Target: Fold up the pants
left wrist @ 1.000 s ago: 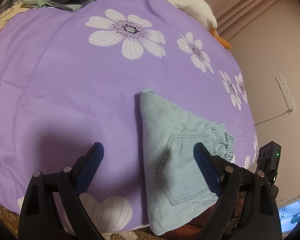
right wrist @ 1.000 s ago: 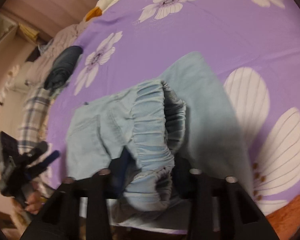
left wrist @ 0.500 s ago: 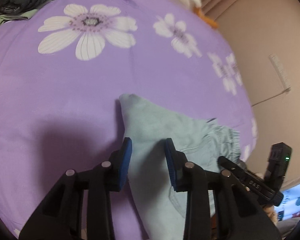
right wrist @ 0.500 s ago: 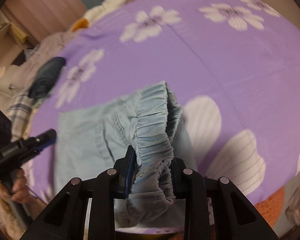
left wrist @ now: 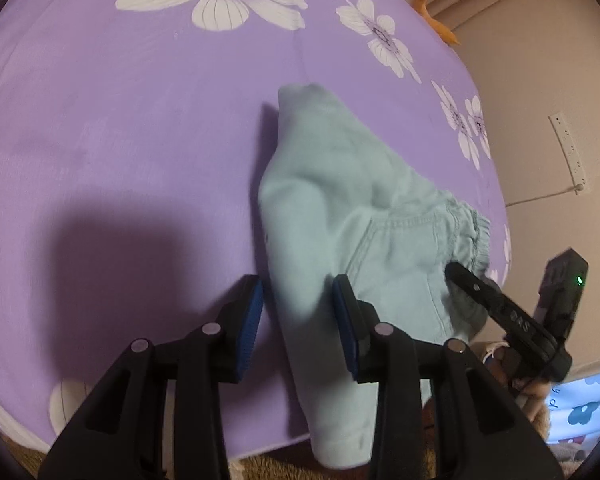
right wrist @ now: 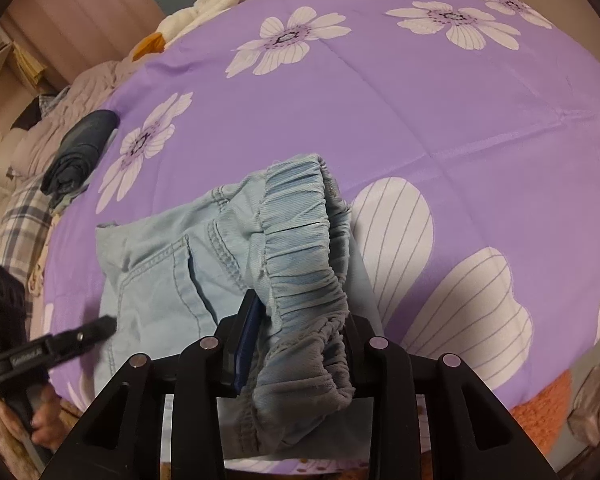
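Pale blue denim pants point(left wrist: 352, 208) lay near the front edge of a bed point(left wrist: 120, 128) covered in purple flowered cloth, partly folded, with one end hanging over that edge. The left gripper point(left wrist: 298, 308) straddled the folded side of the pants; its fingers point(left wrist: 252, 312) were easing apart, the cloth between them with a gap at the left pad, so no firm pinch showed. The right gripper point(right wrist: 300, 332) had its fingers closed on the gathered waistband point(right wrist: 300, 248), which stood lifted off the bed. The likely trouble: with the left side loose, a lift by the right alone could drag the pants askew or undo the fold. The elastic bunch might also slip from the pads, and the overhanging end could pull the pants off the bed.
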### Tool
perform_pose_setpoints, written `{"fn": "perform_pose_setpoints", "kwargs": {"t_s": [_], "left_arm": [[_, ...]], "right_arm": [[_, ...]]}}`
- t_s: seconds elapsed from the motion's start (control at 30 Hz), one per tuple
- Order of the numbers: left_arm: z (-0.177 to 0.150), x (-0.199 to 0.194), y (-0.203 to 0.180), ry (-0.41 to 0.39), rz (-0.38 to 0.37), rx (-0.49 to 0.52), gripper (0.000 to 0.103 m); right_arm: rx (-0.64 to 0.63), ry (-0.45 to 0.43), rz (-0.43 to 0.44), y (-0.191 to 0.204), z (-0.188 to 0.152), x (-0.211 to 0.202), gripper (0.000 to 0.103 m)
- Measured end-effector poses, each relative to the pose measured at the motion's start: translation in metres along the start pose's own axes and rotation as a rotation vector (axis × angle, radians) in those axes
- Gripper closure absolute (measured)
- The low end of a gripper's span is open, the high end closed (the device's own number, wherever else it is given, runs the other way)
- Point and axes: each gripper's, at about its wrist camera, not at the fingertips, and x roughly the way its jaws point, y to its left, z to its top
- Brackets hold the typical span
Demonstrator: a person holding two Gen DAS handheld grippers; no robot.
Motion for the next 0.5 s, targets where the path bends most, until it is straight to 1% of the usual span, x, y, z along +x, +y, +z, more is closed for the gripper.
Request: {"fn": "perform_pose_setpoints", "kwargs": {"t_s": [0.03,0.13,0.17,0.3,0.37,0.43,0.5], "left_arm": [[-0.003,-0.002,-0.001,0.008,-0.007,-0.002,0.067],[-0.016,-0.003,-0.004,0.075,-0.066,-0.012,0.067],[-0.02,-0.004,-0.006,0.08,-0.069,-0.005,0.065],[-0.035,-0.005,-0.013,0.069,-0.056,0.024,0.065],[-0.04,-0.005,-0.016,0.075,-0.049,0.037,0.064],[-0.041,-0.005,-0.018,0.079,-0.043,0.051,0.064],[-0.039,-0.003,-0.018,0.084,-0.04,0.057,0.063]], "right_arm": [[0.0,0.0,0.001,-0.001,0.0,0.0,0.071],[0.007,0.002,0.003,-0.001,0.0,0.0,0.07],[0.008,0.001,0.003,0.0,0.0,0.0,0.07],[0.003,0.006,-0.001,-0.001,0.0,-0.001,0.064],[0.006,0.017,-0.005,-0.001,0.0,-0.002,0.06],[0.008,0.017,-0.019,-0.002,-0.002,-0.004,0.054],[0.001,0.014,-0.036,-0.003,-0.004,-0.005,0.053]]}}
